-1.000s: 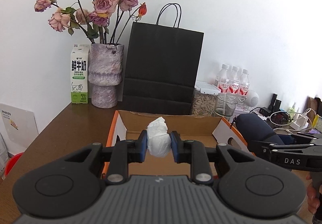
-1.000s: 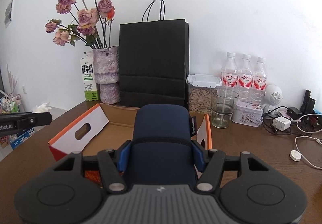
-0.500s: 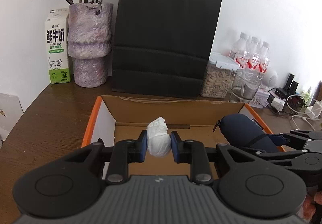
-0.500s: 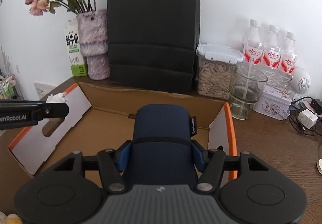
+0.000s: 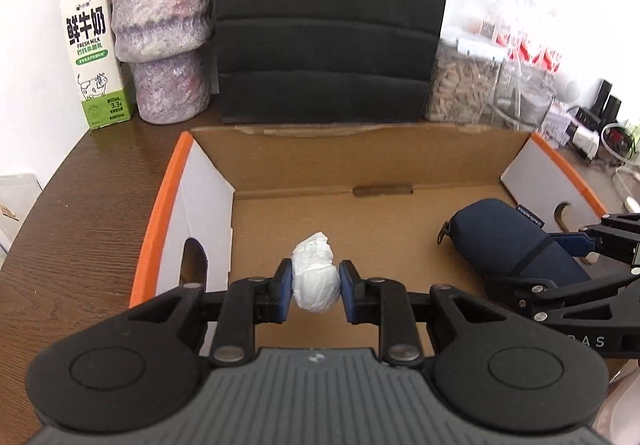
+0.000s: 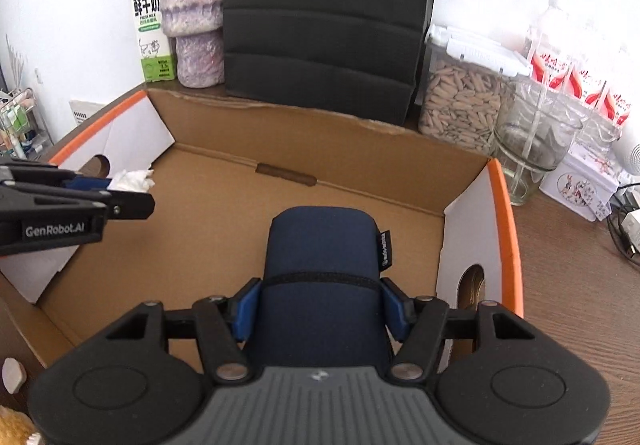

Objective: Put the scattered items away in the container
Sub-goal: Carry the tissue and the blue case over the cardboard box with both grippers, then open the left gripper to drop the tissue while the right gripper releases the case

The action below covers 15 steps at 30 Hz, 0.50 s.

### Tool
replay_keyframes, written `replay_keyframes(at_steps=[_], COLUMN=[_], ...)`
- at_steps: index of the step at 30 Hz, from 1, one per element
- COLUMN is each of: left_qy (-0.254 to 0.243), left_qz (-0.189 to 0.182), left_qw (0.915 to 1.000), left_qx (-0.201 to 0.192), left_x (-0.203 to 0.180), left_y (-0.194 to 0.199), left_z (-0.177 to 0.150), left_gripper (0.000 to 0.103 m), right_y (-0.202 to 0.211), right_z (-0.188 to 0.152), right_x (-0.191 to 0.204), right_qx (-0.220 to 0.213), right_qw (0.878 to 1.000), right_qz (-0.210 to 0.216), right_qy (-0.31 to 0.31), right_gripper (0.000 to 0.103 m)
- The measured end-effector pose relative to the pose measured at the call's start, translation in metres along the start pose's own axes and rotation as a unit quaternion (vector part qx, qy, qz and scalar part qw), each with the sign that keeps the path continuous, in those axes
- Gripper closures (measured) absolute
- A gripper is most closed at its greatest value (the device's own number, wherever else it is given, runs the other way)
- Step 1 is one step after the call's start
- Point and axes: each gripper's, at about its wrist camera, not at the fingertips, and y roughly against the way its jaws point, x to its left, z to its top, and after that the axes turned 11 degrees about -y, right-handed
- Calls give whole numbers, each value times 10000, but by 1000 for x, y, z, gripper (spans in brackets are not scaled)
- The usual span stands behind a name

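An open cardboard box [image 5: 400, 165] with orange-edged flaps lies on the brown table; it also shows in the right wrist view [image 6: 320, 149]. My left gripper [image 5: 315, 291] is shut on a crumpled white tissue ball [image 5: 314, 279] and holds it over the box's left half. My right gripper [image 6: 320, 307] is shut on a dark navy soft pouch [image 6: 322, 257] and holds it over the box's right half. The pouch [image 5: 508, 241] and the right gripper [image 5: 576, 265] show at the right of the left wrist view. The tissue [image 6: 132, 181] shows at the left of the right wrist view.
Behind the box stand a black paper bag [image 5: 332, 25], a purple vase [image 5: 164, 29], a milk carton [image 5: 94, 57], a jar of seeds [image 6: 460, 101], a glass [image 6: 532, 141] and water bottles [image 6: 560, 69]. Cables and chargers lie at the right.
Both grippers have moved forward and tilted down over the box, each still holding its item. The box floor now fills both views.
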Motion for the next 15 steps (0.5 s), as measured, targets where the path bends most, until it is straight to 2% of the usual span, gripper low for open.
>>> replay_keyframes(at_steps=[1, 2, 3, 4, 6, 7, 11, 15], left_qy=[9, 2, -28, -42, -36, -53, -448, -482], left_qz=[11, 47, 84, 125, 208, 261, 530, 600], left_qw=[10000, 10000, 10000, 9999, 9995, 9992, 9965, 9956], left_qx=[24, 17, -2, -46, -223, -311, -474, -529], left_x=[0, 0, -1, -2, -3, -4, -12, -12], left_y=[0, 1, 2, 3, 10, 14, 24, 31], left_z=[1, 2, 2, 2, 3, 4, 6, 5], left_gripper=[76, 71, 57, 48, 6, 0, 0, 0], right_y=[-2, -5, -7, -6, -2, 0, 8, 20], right_z=[-1, -2, -3, -2, -2, -1, -1, 1], right_x=[0, 0, 0, 0, 2, 3, 8, 8], right_qx=[71, 161, 245, 250, 177, 160, 137, -71], right_qw=[10000, 9999, 9997, 9997, 9998, 9998, 9996, 9998], right_qz=[0, -9, -20, -10, 7, 63, 58, 67], right_qy=[7, 14, 17, 42, 110, 142, 222, 160], right_gripper=[41, 40, 39, 33, 22, 16, 0, 0])
